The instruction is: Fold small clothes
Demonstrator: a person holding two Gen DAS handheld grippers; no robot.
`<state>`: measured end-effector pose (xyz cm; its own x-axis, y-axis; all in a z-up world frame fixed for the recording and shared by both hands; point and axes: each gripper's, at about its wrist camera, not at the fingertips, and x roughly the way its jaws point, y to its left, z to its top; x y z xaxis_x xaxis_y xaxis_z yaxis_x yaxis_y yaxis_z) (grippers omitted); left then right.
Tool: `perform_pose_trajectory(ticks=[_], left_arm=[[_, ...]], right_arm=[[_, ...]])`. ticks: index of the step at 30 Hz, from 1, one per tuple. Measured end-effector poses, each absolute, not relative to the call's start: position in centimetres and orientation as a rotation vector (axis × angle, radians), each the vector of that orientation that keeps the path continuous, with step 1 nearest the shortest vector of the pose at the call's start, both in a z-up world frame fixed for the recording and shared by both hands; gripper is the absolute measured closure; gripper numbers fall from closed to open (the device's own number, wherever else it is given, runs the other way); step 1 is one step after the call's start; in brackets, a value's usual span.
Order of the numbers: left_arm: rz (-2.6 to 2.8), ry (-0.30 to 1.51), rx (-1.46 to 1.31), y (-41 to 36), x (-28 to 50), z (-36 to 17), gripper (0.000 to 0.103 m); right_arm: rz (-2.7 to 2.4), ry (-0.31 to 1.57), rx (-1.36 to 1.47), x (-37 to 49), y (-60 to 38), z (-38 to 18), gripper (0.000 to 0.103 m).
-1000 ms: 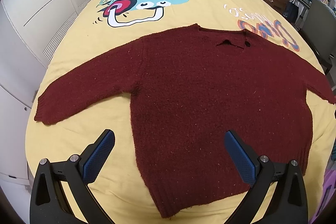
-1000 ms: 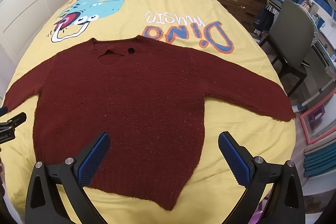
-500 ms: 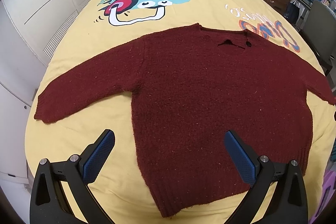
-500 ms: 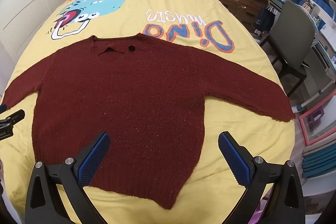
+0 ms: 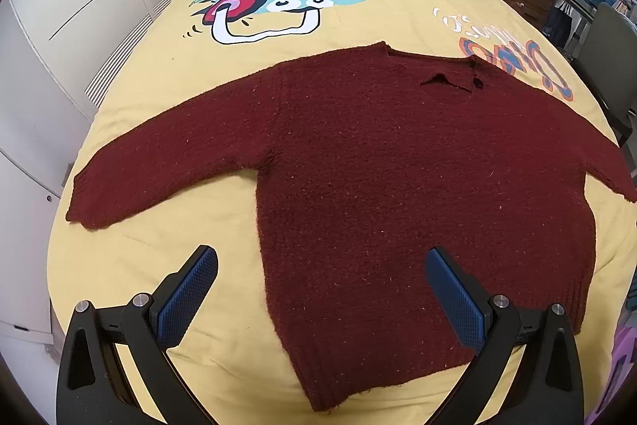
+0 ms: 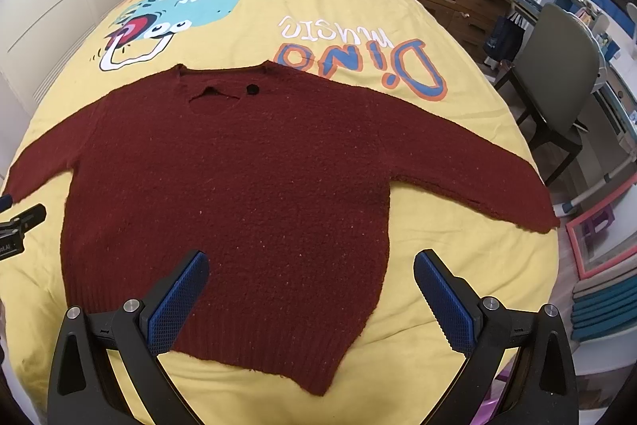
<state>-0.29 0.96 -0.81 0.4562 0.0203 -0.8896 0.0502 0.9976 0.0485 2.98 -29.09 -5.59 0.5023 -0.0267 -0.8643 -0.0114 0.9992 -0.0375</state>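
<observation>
Bed (image 5: 167, 98), yellow dinosaur-print cover. Sweater (image 5: 398, 186), dark red, spread flat across near end of bed, both sleeves out. Left gripper (image 5: 320, 289): wide open, above left hem corner. Right gripper (image 6: 310, 291): wide open, above right hem corner.
</observation>
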Motion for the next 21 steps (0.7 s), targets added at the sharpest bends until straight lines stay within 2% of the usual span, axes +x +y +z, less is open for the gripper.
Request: perform_pose_trajectory(ticks=[21], left_arm=[[-0.017, 1.103, 0.081, 1.13, -0.35, -1.0, 0.001]], right_arm=[[-0.001, 1.057, -0.048, 2.85, -28.88, -5.82, 0.001]])
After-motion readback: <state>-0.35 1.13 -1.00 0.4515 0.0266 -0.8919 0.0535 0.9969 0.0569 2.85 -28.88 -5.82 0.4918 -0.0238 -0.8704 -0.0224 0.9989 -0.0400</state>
